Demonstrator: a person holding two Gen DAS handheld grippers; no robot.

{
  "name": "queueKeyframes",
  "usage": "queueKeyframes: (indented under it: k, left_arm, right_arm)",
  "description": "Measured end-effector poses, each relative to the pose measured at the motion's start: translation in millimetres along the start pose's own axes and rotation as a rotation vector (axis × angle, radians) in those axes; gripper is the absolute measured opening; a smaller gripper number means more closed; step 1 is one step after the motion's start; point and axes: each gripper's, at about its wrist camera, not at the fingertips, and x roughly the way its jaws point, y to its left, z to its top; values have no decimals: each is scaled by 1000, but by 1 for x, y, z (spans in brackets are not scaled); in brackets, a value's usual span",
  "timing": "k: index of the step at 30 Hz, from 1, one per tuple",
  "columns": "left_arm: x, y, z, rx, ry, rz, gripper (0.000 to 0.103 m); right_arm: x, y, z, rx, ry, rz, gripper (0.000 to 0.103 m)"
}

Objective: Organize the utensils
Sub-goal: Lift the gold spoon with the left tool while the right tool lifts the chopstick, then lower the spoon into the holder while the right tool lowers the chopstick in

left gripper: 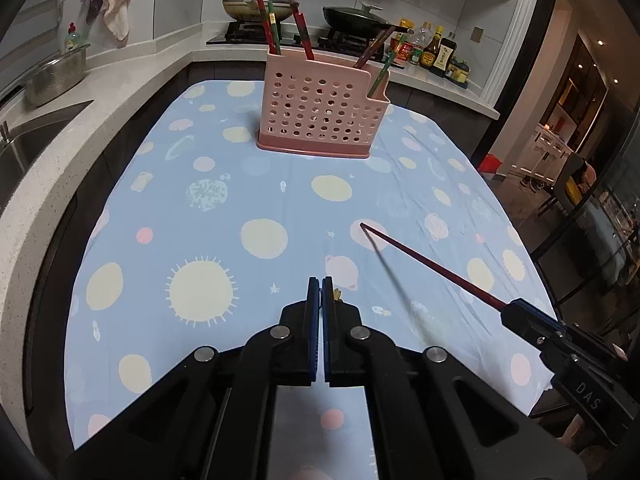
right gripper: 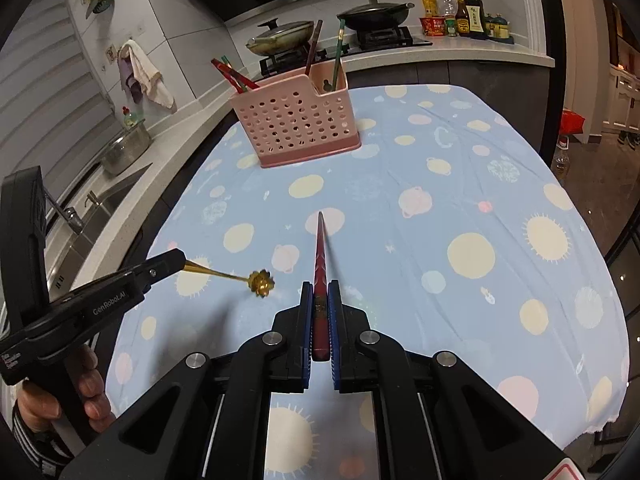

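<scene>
A pink perforated utensil holder (left gripper: 322,114) (right gripper: 298,128) stands at the far middle of the table, with several red and green chopsticks (left gripper: 272,28) upright in it. My left gripper (left gripper: 321,286) (right gripper: 178,264) is shut on a gold spoon with a flower-shaped bowl (right gripper: 260,282); in the left wrist view only a gold bit (left gripper: 337,294) shows past the fingers. My right gripper (right gripper: 320,292) (left gripper: 514,312) is shut on a dark red chopstick (right gripper: 320,264) (left gripper: 432,266), whose tip points forward above the cloth.
The table has a blue cloth with suns and planets (left gripper: 260,240). A countertop with a sink (left gripper: 24,148) and a steel pot (left gripper: 56,76) runs along the left. A stove with pans (left gripper: 360,16) and sauce bottles (left gripper: 436,50) are behind the holder.
</scene>
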Motion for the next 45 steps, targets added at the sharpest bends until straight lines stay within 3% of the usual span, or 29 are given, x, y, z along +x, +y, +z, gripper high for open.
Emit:
queueKeyframes:
  k: [11,24,34,45]
  left_arm:
    - [-22,-9,31,50,-58,14,1]
    - [-30,-23,78,110,-115,12,1]
    - [-41,-22,150,119,-214,-27,1]
    - [-21,-12,245,117,-299,1,1]
  right_arm:
    - [-32,0,57,30,-138,44,7]
    - [-39,17,115,-15,-249,92,7]
    - [-31,30,182,-55,-332,106,7]
    - [-7,48,272,-71,-458,82,7]
